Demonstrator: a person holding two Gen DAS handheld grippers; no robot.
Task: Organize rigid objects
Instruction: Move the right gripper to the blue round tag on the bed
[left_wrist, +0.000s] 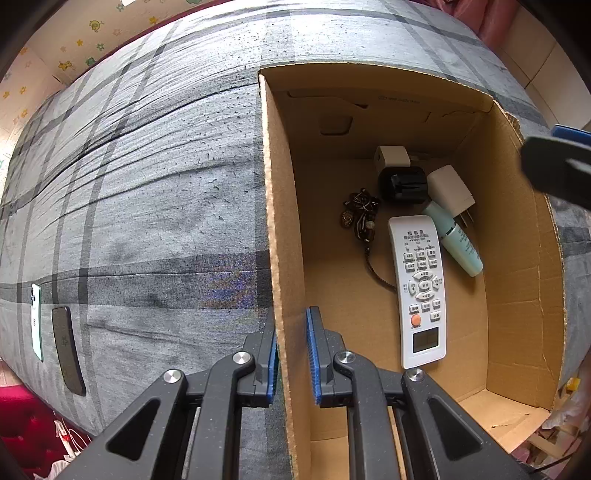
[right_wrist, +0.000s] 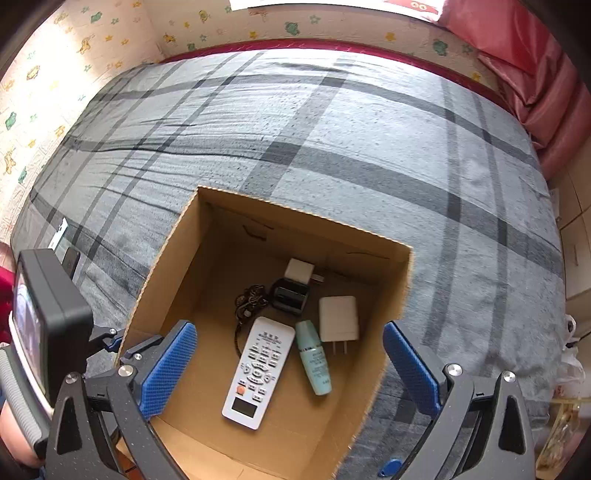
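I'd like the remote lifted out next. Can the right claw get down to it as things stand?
Probably yes. The right claw hangs open above the open-topped cardboard box, and the remote lies face up below with nothing on it; only the green tube lies close beside it.

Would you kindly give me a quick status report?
Left gripper astride cardboard box wall. Right gripper open above it. Remote inside. Nothing obstructing.

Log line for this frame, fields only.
left gripper: straddling cardboard box wall | right gripper: open above box | in box: remote, tube, chargers | on bed: two phones
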